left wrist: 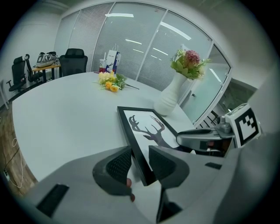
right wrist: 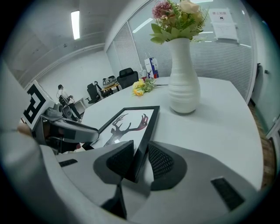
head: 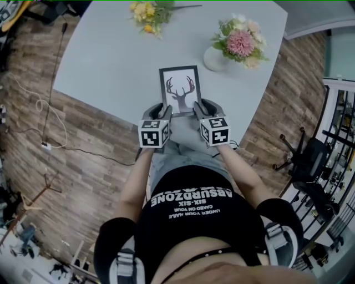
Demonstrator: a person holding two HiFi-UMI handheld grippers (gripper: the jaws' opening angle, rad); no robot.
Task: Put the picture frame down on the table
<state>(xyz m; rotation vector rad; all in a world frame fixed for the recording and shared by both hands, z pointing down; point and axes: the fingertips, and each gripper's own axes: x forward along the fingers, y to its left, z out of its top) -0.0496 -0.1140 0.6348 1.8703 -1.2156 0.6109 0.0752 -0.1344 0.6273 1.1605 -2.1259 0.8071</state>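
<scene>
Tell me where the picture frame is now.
Head view, centre: the picture frame is at the near edge of the table, held between the left hand-held gripper and the right hand-held gripper.

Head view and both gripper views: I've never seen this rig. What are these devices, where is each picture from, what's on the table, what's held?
No robot: a person holds a two-jaw gripper in each hand. The head view looks down from a camera on the person's head. The other two views come from cameras riding on the left gripper and right gripper, looking along their jaws. On the table are a vase of flowers and a loose bouquet. Each gripper is closed on a near corner of the frame, a black one with an antler picture.
</scene>
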